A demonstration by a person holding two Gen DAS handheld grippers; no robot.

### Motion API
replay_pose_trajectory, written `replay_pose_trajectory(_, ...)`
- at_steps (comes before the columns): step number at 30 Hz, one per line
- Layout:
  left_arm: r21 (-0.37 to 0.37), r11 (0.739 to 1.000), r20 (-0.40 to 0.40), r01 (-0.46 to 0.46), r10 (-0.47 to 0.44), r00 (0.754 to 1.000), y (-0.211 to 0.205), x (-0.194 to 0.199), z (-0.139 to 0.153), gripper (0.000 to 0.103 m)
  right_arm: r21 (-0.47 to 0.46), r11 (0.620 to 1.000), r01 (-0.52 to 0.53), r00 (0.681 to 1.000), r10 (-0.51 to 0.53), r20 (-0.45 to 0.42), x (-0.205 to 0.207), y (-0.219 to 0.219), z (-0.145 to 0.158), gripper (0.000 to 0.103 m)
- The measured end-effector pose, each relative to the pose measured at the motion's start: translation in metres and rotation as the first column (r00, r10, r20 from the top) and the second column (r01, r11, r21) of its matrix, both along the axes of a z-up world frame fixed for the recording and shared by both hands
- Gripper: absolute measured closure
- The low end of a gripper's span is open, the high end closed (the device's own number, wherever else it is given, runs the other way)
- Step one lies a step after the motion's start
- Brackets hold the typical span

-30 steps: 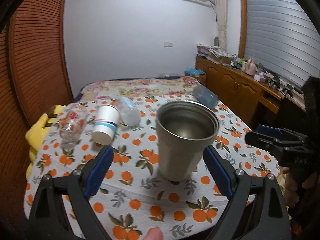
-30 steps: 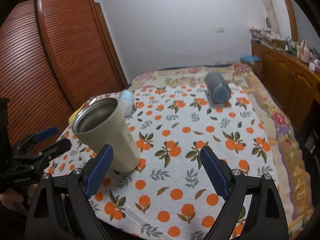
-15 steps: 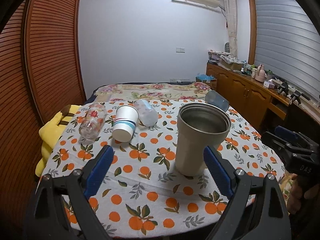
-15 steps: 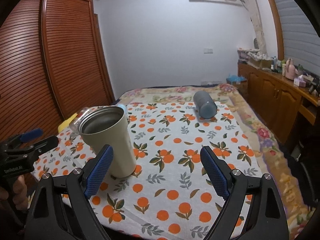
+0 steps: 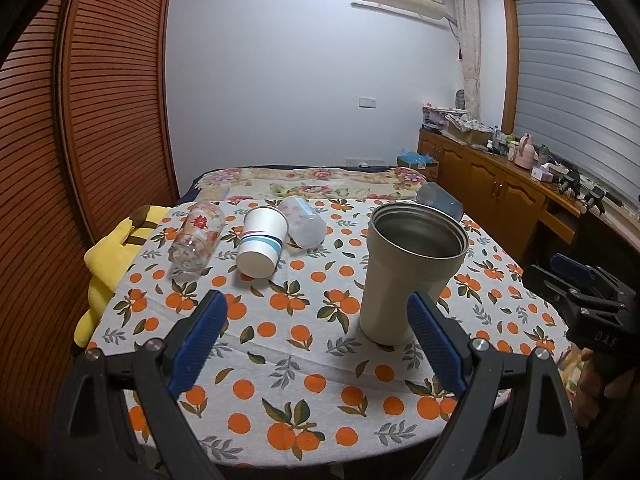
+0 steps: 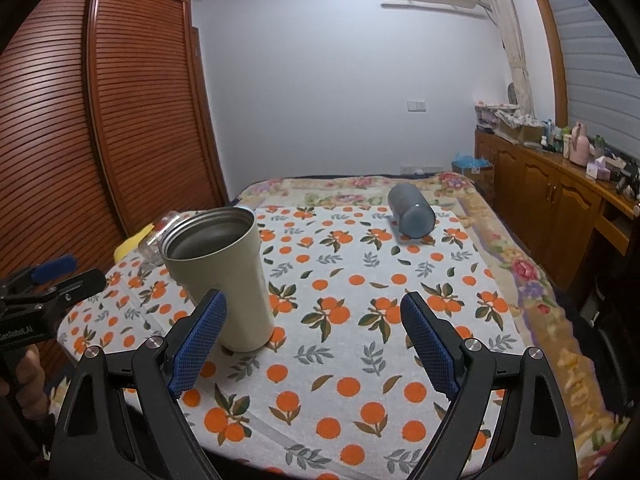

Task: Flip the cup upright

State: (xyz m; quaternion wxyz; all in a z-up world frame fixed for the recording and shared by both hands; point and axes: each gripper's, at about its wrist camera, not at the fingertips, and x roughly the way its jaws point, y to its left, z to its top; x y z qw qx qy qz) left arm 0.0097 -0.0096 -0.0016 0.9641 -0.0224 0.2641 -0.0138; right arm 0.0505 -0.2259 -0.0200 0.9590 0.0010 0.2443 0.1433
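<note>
Both cameras have drawn back and risen since a second ago, so the beige steel tumbler [image 5: 414, 268] now sits farther off and more of the room shows. The left tongs [image 5: 316, 338] are spread wide and empty, as are the right tongs [image 6: 312, 334]; neither touches anything.

The tumbler stands upright, mouth up, near the front edge of the desk [image 5: 280, 412] and toward its right side in the left view. That flip looks done.

Four others lie on their sides: a clear printed glass [image 5: 196, 236], a white paper cup with blue stripes [image 5: 262, 246] and a clear plastic cup [image 5: 304, 226] toward the back left corner, and a grey-blue cup [image 6: 412, 210] toward the back right.

The centre of the orange-patterned cloth is open for reaching; the yellow cushion [image 5: 108, 256] hangs off the left edge.
</note>
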Motion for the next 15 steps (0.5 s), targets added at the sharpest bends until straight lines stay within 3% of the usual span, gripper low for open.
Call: replay_pose_trajectory(15, 0.002, 1.000, 0.005, 0.000, 0.000, 1.000, 0.0006, -0.0014, 0.0007, 0.011, -0.001, 1.000, -0.001, 1.000, 0.001, 0.002, -0.0010, 0.0011, 0.0002, 0.012)
